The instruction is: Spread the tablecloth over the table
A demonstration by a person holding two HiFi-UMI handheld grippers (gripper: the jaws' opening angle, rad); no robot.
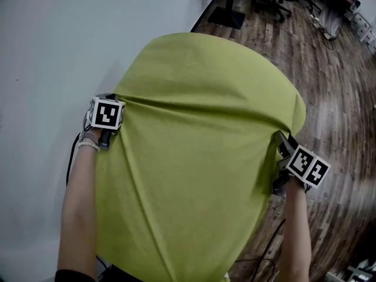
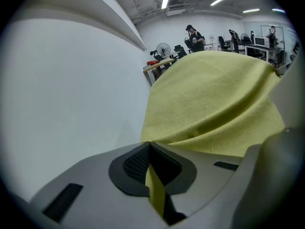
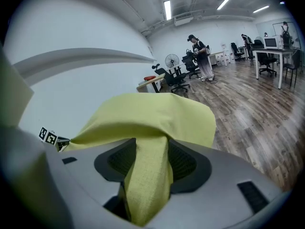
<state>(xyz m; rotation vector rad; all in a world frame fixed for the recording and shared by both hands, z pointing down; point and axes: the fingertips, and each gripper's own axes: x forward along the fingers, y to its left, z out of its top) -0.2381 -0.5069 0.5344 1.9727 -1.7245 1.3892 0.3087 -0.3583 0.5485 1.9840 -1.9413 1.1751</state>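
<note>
Left tool [image 2: 150, 149]: jaws fully closed, a thin fold of the yellow-green tablecloth [image 1: 200, 128] pinched between the black pads. Right tool [image 3: 150, 151]: jaws clamped on a thicker bunch of the same cloth; the fold fills the gap and hangs out below the pads. In the head view each forearm runs up from the bottom edge, left forearm [image 1: 79, 192] with a band at the wrist, right forearm [image 1: 294, 234] further out to the side. Left marker cube [image 1: 106, 113] sits at the cloth's left edge, right marker cube [image 1: 308, 165] at its right edge, well apart. Cloth is stretched between the two grip points, creases fanning out from the left one; the near part drops down toward the person, the far part bulges up in a rounded dome. Left grip point is above the white worktop [image 1: 53, 51], right grip point is above the wood floor [image 1: 335, 98], and the cloth covers the worktop's edge between them. Can't tell whether the cloth touches the worktop anywhere. Beyond the dome the worktop's edge runs on into the room. Further back in the right gripper view: office chairs [image 3: 174, 80], a standing fan [image 3: 171, 60], a person [image 3: 202, 56] on their feet, desks along the far wall, strip lights overhead.
</note>
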